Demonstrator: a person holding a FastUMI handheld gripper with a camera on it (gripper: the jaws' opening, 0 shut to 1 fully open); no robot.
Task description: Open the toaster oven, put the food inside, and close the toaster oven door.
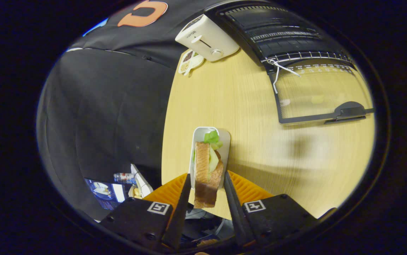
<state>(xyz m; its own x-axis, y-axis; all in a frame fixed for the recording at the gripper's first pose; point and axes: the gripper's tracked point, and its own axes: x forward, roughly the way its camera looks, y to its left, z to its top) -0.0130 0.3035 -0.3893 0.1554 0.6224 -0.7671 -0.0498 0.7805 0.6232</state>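
1. Sandwich [207, 173] stands on edge between the gripper [207, 191] fingers, which press its two sides, above a small white tray [199, 136] on the table [246, 106].
2. Oven [278, 32] lies well beyond the fingers, ahead and to the right, door [317, 92] folded down open.

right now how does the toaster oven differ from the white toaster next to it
The toaster oven is black, and its glass door lies open on the table; the white toaster is pale, with a slider and a knob. The oven is the larger. Both sit on the wooden table, beyond the hand-held gripper, whose fingers hold the sandwich.
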